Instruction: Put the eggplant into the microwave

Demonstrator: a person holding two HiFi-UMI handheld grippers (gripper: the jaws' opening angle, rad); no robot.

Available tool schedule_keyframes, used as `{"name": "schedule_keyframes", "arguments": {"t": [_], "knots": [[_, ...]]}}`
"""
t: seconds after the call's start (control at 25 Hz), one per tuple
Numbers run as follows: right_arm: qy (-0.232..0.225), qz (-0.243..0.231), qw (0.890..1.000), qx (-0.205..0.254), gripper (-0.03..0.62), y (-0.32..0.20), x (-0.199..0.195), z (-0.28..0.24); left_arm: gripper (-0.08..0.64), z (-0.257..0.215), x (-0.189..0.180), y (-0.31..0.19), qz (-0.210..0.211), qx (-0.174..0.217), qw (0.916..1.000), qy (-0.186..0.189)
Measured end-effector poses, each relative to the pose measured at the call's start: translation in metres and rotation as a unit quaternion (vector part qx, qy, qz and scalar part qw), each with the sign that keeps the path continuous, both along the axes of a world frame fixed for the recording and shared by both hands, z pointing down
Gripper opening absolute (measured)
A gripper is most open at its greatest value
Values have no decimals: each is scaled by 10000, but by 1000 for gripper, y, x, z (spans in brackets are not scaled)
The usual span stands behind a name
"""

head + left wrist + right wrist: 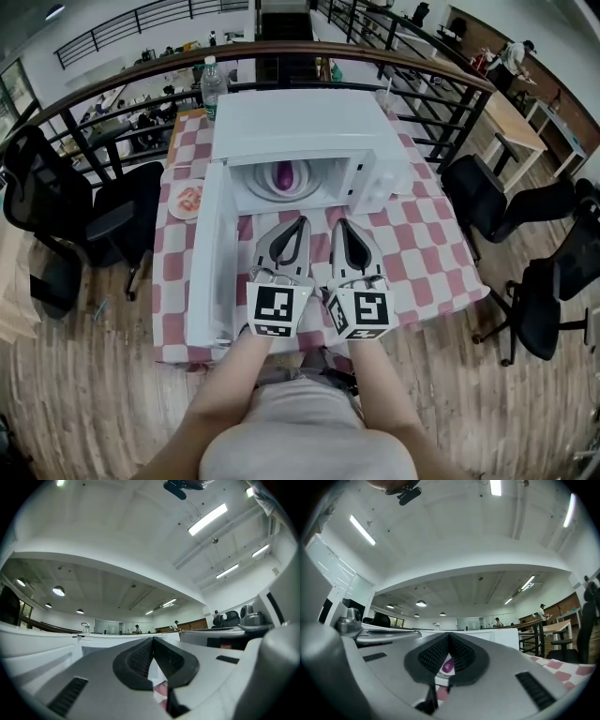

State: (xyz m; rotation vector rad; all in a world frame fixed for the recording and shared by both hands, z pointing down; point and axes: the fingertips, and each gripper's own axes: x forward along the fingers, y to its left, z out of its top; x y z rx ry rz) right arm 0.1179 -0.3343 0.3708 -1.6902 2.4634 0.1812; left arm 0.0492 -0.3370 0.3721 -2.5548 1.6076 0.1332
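A person is holding the left claw [301, 222] and right claw [339, 224] side by side, forearms reaching forward, both pointing nearly level over the checkered surface [431, 255] toward the microwave [300, 127]. Both claws are sitting closed at the tips, gripping nothing. The eggplant [285, 175] is lying inside the microwave, whose door [204, 258] is standing open at left.

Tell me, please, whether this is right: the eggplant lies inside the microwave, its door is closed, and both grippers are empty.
Not quite: the head view shows the door open, swung to the left. The eggplant does lie inside the microwave, and the left gripper and right gripper are empty.
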Motion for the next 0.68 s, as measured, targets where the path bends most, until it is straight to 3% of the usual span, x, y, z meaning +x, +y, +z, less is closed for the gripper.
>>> {"name": "schedule_keyframes", "arguments": {"t": [0.68], "knots": [[23,-86,9998,189,25,1,7,-27,3,-28,18,-3,250,64,9997,-44]]}}
